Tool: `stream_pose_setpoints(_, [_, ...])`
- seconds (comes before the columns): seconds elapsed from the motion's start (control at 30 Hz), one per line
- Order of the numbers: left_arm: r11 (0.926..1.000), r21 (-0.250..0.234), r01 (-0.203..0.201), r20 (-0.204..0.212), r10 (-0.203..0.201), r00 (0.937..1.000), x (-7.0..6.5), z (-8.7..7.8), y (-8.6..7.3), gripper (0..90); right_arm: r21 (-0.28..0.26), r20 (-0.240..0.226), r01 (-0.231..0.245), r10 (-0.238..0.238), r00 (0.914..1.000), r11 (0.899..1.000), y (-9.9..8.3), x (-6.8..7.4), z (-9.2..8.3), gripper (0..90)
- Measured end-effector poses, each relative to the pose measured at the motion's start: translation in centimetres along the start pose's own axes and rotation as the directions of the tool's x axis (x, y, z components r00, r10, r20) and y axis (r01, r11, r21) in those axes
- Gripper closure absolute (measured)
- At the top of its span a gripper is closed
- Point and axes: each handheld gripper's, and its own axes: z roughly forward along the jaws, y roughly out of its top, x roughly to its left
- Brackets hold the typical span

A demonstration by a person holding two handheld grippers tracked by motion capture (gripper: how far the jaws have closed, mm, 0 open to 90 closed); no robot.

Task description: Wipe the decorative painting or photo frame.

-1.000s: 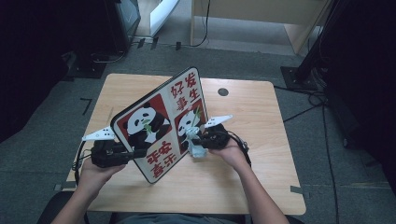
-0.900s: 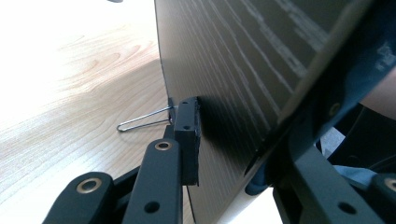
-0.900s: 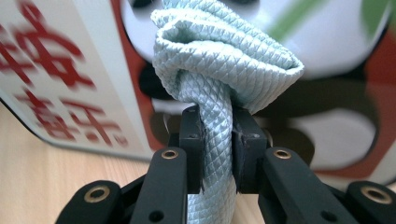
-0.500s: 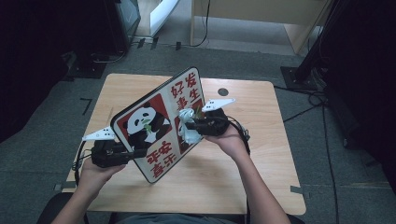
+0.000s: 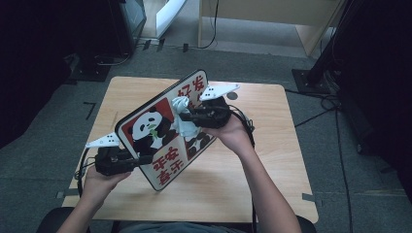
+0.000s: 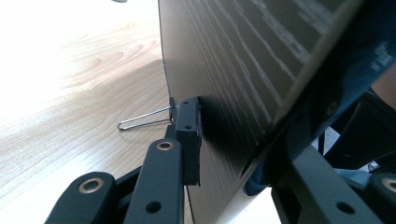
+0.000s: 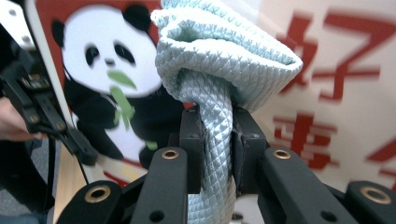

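Above the desk (image 5: 272, 160) your left claw (image 5: 141, 159) pinches the tilted panda board's (image 5: 165, 128) edge while your right claw (image 5: 187, 116) clamps the cloth (image 5: 183, 119) against it, and a hard wipe could twist the board loose.

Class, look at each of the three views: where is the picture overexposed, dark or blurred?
High view: surroundings lie dark, the table evenly lit. Left gripper view: the tabletop glares white at top left, and the board casts a shadow on the wood. Right gripper view: the cloth is sharp, the red characters behind it blurred.
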Motion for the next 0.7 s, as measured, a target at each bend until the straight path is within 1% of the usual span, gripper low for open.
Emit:
stream_pose_setpoints(0.2, [1.0, 0.006, -0.006, -0.007, 0.006, 1.0, -0.1, 0.0, 0.1, 72.2, -0.03, -0.029, -0.011, 0.01, 0.9995, 0.999, 1.9, 0.2, 0.5, 77.2])
stream_pose_setpoints(0.23, [1.0, 0.005, -0.007, -0.008, 0.007, 0.9999, -0.1, 0.0, 0.1, 72.2, -0.03, -0.029, -0.011, 0.01, 0.9995, 0.999, 1.9, 0.2, 0.5, 77.2])
stream_pose_setpoints(0.3, [1.0, 0.004, -0.009, -0.006, 0.009, 0.9999, -0.1, 0.0, 0.0, 72.2, -0.038, -0.031, 0.001, -0.003, 0.9995, 0.999, 2.1, 0.2, 0.8, 77.1])
stream_pose_setpoints(0.4, [1.0, 0.003, -0.007, -0.013, 0.007, 0.9999, -0.1, -0.1, 0.0, 72.5, -0.036, -0.028, 0.006, -0.007, 0.9996, 0.999, 2.2, 0.2, 1.4, 77.1])
stream_pose_setpoints(0.47, [1.0, 0.005, -0.008, -0.015, 0.008, 0.9999, -0.1, -0.1, -0.1, 72.6, -0.045, -0.038, 0.007, -0.008, 0.9993, 0.999, 2.1, 0.0, 1.6, 77.1])
stream_pose_setpoints(0.6, [0.9999, 0.007, -0.009, -0.016, 0.009, 0.9998, -0.2, -0.2, -0.1, 72.7, -0.051, -0.045, 0.006, -0.008, 0.9989, 0.999, 2.0, 0.0, 1.7, 77.1])
stream_pose_setpoints(0.7, [1.0, 0.004, -0.003, -0.015, 0.003, 0.9999, -0.2, -0.1, 0.0, 72.6, -0.057, -0.038, 0.014, -0.016, 0.9991, 0.998, 1.7, -0.1, 1.7, 77.1])
